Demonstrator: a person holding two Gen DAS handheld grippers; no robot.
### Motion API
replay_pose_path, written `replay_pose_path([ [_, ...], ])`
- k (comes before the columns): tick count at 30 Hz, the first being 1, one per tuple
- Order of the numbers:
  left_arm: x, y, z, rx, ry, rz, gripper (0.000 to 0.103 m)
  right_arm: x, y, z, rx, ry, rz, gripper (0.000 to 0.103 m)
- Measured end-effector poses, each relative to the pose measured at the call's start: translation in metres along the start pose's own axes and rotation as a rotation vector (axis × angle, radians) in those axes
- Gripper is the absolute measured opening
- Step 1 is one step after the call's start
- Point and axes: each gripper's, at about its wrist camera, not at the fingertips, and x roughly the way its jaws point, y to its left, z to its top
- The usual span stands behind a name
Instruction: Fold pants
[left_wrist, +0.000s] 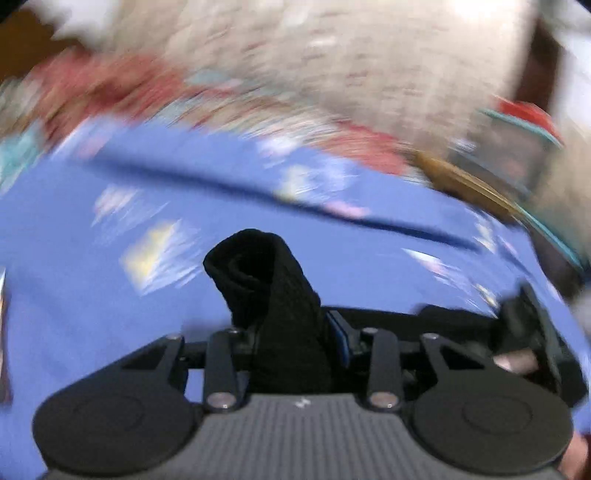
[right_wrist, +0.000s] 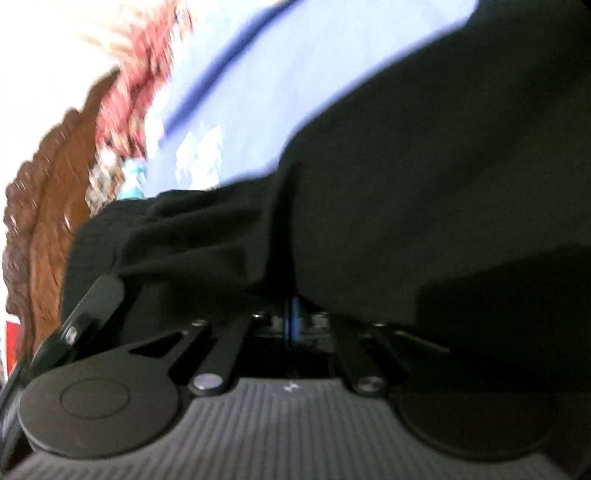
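The black pants (left_wrist: 258, 273) show in the left wrist view as a bunched fold standing up from between the fingers of my left gripper (left_wrist: 284, 332). That gripper is shut on the fold, and one blue pad (left_wrist: 341, 343) shows beside the cloth. In the right wrist view the pants (right_wrist: 406, 166) drape over my right gripper (right_wrist: 290, 306) and fill most of the frame. A crease of the cloth runs down into its jaws, which are shut on it. Its fingertips are hidden under the fabric.
A blue bedsheet (left_wrist: 92, 325) with pale printed patches lies under everything. A red floral quilt (left_wrist: 110, 85) and a beige cover (left_wrist: 351, 55) lie beyond it, blurred. A carved brown wooden headboard (right_wrist: 44, 221) stands at the left of the right wrist view.
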Motion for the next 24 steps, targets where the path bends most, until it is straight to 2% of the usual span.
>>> replay_pose_path([
  [2,0.004,-0.042,-0.001,0.140,-0.008,-0.073,0.034,-0.033,-0.011,0.005,0.006,-0.100,0.013,0.009],
  [3,0.011,-0.064,-0.005,0.208,0.015,-0.114,0.035,-0.051,-0.021,0.007,0.025,-0.147,0.007,0.009],
  [4,0.019,-0.083,-0.010,0.259,0.044,-0.149,0.039,-0.067,-0.030,0.008,0.045,-0.182,-0.006,0.010],
  [5,0.030,-0.101,-0.017,0.309,0.087,-0.192,0.053,-0.083,-0.041,0.009,0.064,-0.216,-0.022,0.010],
  [6,0.039,-0.116,-0.025,0.350,0.127,-0.217,0.058,-0.098,-0.052,0.007,0.083,-0.250,-0.051,0.010],
  [7,0.046,-0.128,-0.031,0.382,0.159,-0.213,0.059,-0.111,-0.063,0.005,0.106,-0.277,-0.073,0.013],
  [8,0.050,-0.137,-0.036,0.411,0.187,-0.201,0.058,-0.123,-0.077,0.002,0.147,-0.300,-0.073,0.025],
  [10,0.040,-0.139,-0.037,0.423,0.179,-0.210,0.060,-0.136,-0.098,-0.008,0.238,-0.326,-0.015,0.038],
  [12,0.019,-0.124,-0.029,0.389,0.131,-0.222,0.072,-0.142,-0.107,-0.015,0.278,-0.331,0.044,0.042],
  [13,0.009,-0.112,-0.023,0.357,0.103,-0.207,0.077,-0.141,-0.106,-0.018,0.268,-0.332,0.057,0.048],
  [14,0.001,-0.098,-0.017,0.318,0.083,-0.184,0.077,-0.139,-0.103,-0.018,0.252,-0.329,0.063,0.055],
  [18,-0.017,-0.031,-0.002,0.103,0.091,-0.036,0.073,-0.127,-0.088,-0.010,0.142,-0.284,0.069,0.066],
  [21,-0.019,0.005,-0.004,-0.021,0.135,0.047,0.059,-0.097,-0.062,-0.005,0.029,-0.205,0.036,0.069],
  [22,-0.018,0.013,-0.005,-0.054,0.150,0.061,0.056,-0.085,-0.050,-0.006,-0.030,-0.172,0.010,0.063],
  [23,-0.016,0.017,-0.008,-0.078,0.161,0.067,0.054,-0.074,-0.041,-0.007,-0.093,-0.145,-0.020,0.036],
  [24,-0.013,0.018,-0.009,-0.089,0.169,0.070,0.053,-0.070,-0.032,-0.012,-0.151,-0.144,-0.065,0.030],
])
